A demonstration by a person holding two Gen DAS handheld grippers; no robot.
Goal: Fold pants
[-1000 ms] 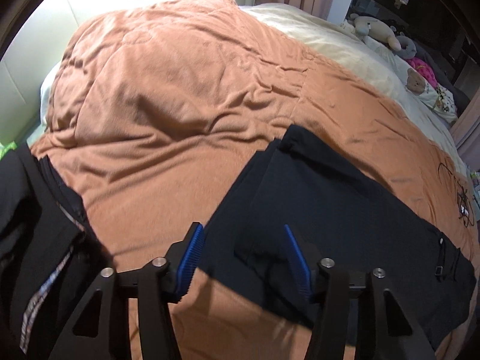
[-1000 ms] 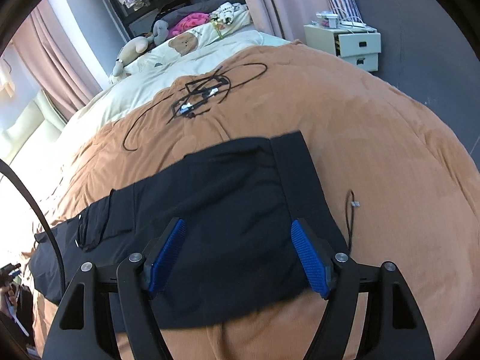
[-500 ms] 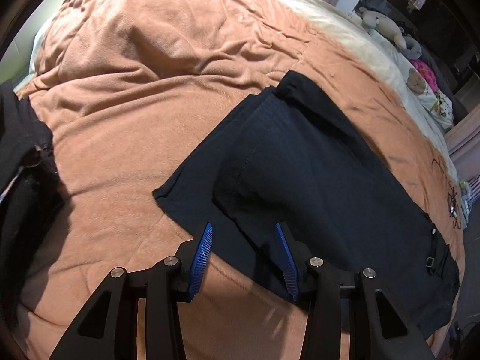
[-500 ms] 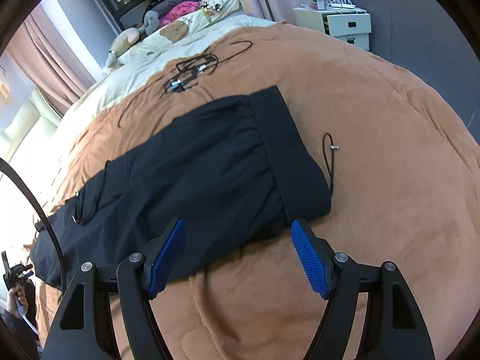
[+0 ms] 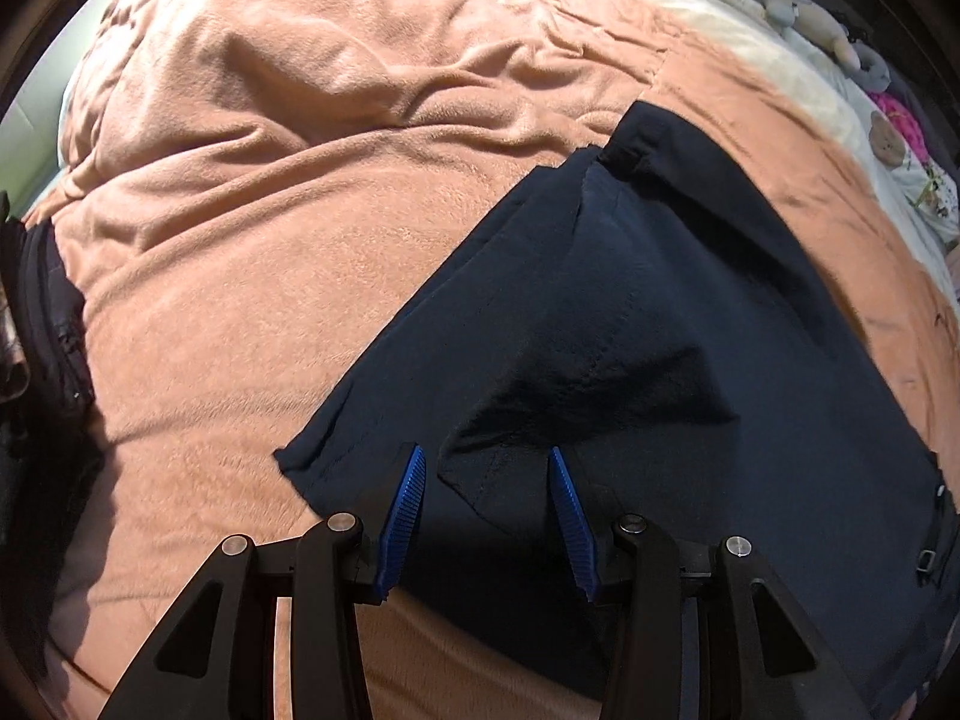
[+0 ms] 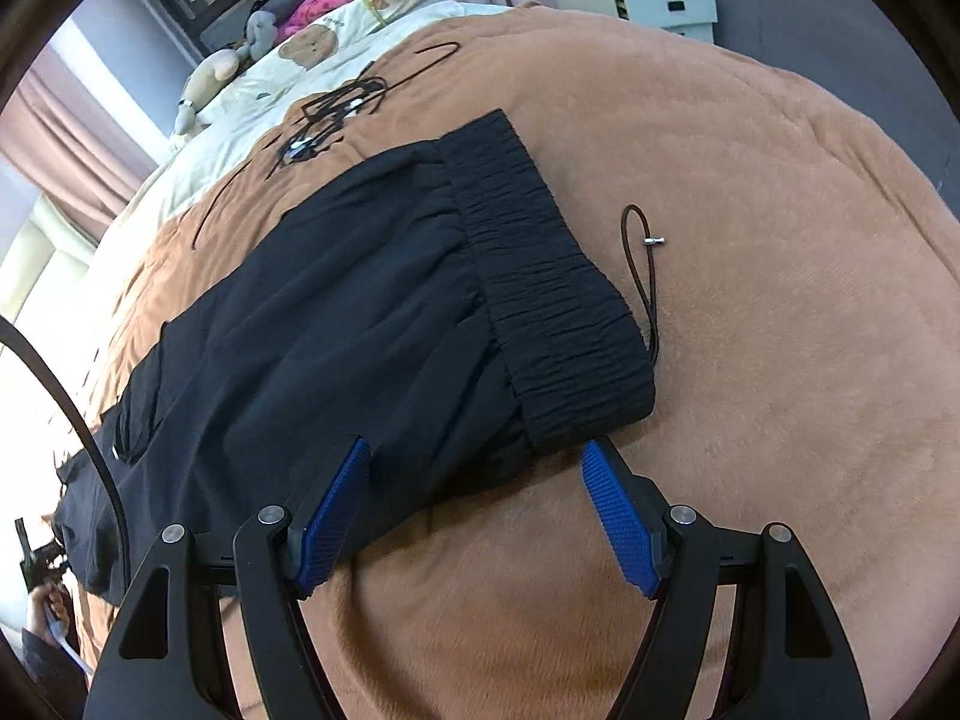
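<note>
Brown blanket (image 6: 750, 240): pants (image 6: 360, 312) beneath right claw (image 6: 474, 480)

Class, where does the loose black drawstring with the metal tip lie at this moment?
In the right wrist view, the drawstring lies on the brown blanket, just right of the pants' elastic waistband.

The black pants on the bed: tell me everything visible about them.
The black pants lie flat along the brown blanket, legs stacked. The ribbed elastic waistband sits at one end, with a drawcord trailing beside it; the hems lie at the other. The fabric looks thin and matte. Neither claw grips them yet.
</note>
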